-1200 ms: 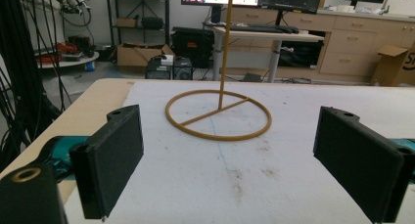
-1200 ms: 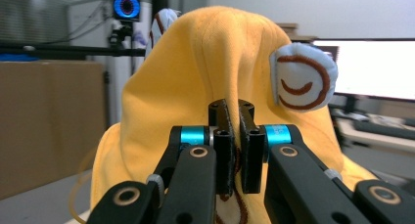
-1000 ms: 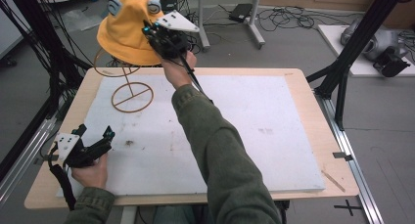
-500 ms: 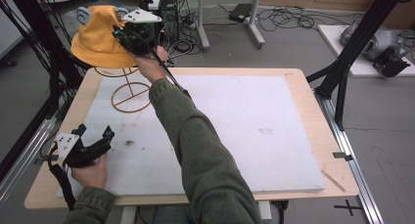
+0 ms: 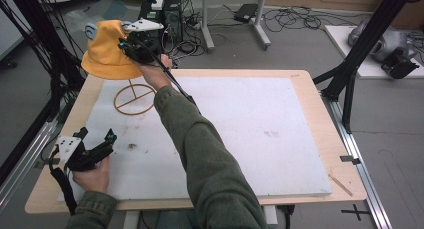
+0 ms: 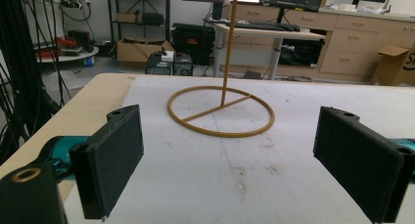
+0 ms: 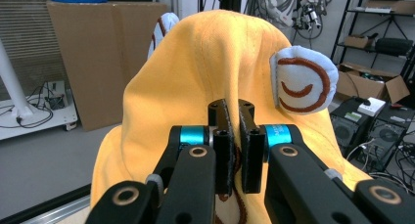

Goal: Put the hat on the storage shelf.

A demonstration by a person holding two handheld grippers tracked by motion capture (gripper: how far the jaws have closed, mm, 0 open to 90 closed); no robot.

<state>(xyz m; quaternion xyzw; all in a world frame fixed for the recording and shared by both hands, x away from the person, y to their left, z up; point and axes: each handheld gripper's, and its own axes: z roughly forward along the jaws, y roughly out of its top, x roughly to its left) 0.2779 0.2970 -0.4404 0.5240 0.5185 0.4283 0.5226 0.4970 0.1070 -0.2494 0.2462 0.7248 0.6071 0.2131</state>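
From left: your left gripper [image 5: 95,145] rests on the bench [image 5: 305,84], jaws wide apart and empty. Beyond it stands the wire hat stand [image 5: 134,96], its top under the yellow hat [image 5: 107,56]. Your right gripper [image 5: 131,46] pinches the hat's fabric with jaws clamped. The hat looks about placed; release is left.

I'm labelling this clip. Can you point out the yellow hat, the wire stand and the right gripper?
yellow hat [image 7: 195,72]: right gripper view, crown fabric.
wire stand [image 6: 221,111]: left gripper view, base spoke.
right gripper [image 7: 234,136]: right gripper view, between its shut jaws.
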